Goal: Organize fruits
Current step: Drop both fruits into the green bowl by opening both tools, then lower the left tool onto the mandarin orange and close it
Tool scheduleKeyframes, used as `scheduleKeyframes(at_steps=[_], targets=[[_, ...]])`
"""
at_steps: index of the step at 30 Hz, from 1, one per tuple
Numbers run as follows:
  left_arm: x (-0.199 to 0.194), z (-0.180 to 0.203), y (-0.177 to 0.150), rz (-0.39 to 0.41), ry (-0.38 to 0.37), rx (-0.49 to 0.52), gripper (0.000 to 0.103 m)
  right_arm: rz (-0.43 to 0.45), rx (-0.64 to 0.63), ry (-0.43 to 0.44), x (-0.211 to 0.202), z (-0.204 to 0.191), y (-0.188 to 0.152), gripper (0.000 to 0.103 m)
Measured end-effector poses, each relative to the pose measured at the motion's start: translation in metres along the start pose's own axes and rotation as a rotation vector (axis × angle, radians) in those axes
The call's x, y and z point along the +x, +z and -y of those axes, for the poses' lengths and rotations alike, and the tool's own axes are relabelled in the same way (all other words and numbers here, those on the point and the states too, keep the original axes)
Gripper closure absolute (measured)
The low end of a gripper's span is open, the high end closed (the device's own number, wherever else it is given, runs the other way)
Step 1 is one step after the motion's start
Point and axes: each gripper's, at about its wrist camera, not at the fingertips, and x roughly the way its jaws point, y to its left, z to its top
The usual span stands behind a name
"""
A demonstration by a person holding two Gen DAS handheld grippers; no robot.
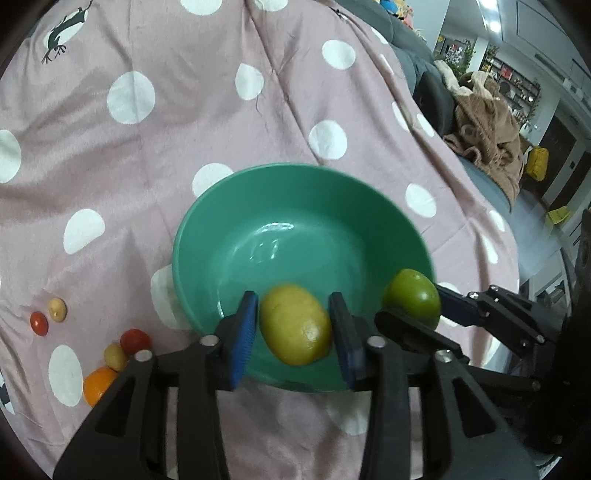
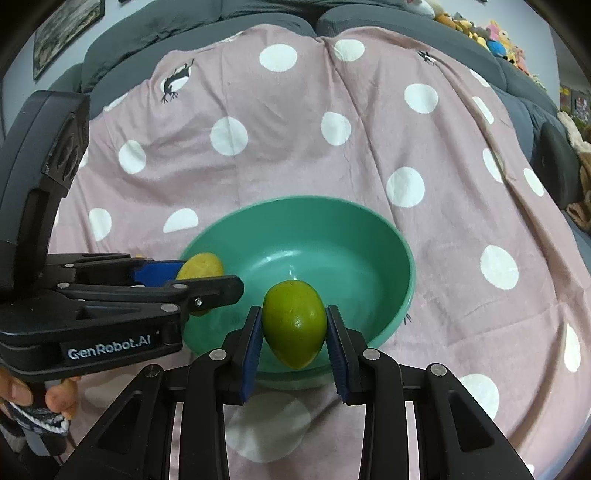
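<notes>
A green bowl [image 1: 303, 192] [image 2: 402, 266] stands on a pink dotted cloth [image 1: 184, 129]. Over the bowl's near side, a yellow lemon-like fruit [image 1: 295, 328] [image 2: 201, 266] lies between the blue pads of my left gripper [image 1: 293, 297]. A thin gap shows on each side of it, so the pads do not press and the gripper is open. My right gripper [image 2: 293, 310] is shut on a green lime-like fruit [image 2: 294, 325] [image 1: 412, 297], held above the bowl's near rim just right of the left gripper.
Several small fruits lie on the cloth left of the bowl: red tomatoes [image 1: 135, 339], pale yellow ones [image 1: 57, 308] and an orange one [image 1: 99, 384]. A grey sofa [image 2: 221, 22] backs the cloth. A hand [image 2: 55, 398] holds the left gripper's handle.
</notes>
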Motion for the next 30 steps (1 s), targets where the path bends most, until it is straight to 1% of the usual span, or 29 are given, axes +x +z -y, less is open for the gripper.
scheduleKeyframes(at_steps=[1,2,3,4,5,7,9,10,15,16,20,22,25,30], targets=[[-0.002,-0.001,-0.001,0.005,0.008,-0.004,0.045,-0.006,-0.002,-0.006,0.001,0.0,-0.001,0.068],[-0.004,-0.002,-0.001,0.012,0.009,-0.005,0.04,-0.006,-0.003,-0.008,0.001,0.0,-0.001,0.067],[-0.006,-0.002,0.0,0.021,0.003,-0.006,0.039,-0.005,0.0,-0.007,0.0,0.0,-0.002,0.066],[-0.008,-0.003,0.0,0.025,0.002,-0.008,0.03,-0.005,0.002,-0.01,-0.001,0.001,-0.002,0.064],[-0.011,-0.005,0.0,0.031,0.007,-0.012,0.027,-0.007,0.001,-0.015,-0.002,0.001,-0.002,0.06],[-0.02,-0.009,-0.003,0.05,0.017,-0.025,0.027,-0.007,0.01,-0.033,-0.004,0.002,-0.002,0.059],[-0.031,-0.015,-0.008,0.064,0.026,-0.039,0.022,-0.001,0.037,-0.02,-0.01,0.005,-0.003,0.059],[-0.04,-0.023,-0.017,0.072,0.045,-0.054,0.017,0.006,0.054,-0.006,-0.015,0.008,-0.003,0.059],[-0.071,-0.064,-0.067,0.043,0.141,-0.127,0.016,0.037,0.093,0.064,-0.035,0.014,-0.012,0.059],[-0.081,-0.079,-0.084,0.031,0.169,-0.164,0.016,0.036,0.096,0.077,-0.037,0.013,-0.014,0.059],[-0.111,-0.118,-0.131,0.003,0.228,-0.296,0.016,0.013,0.1,0.127,-0.04,0.0,-0.023,0.059],[-0.125,-0.13,-0.152,-0.006,0.261,-0.344,0.016,-0.002,0.088,0.143,-0.038,-0.009,-0.027,0.059],[-0.141,-0.14,-0.18,-0.018,0.276,-0.4,0.016,-0.03,0.056,0.177,-0.036,-0.03,-0.032,0.059],[-0.153,-0.143,-0.203,-0.012,0.273,-0.443,0.016,-0.065,-0.017,0.228,-0.034,-0.068,-0.036,0.059]])
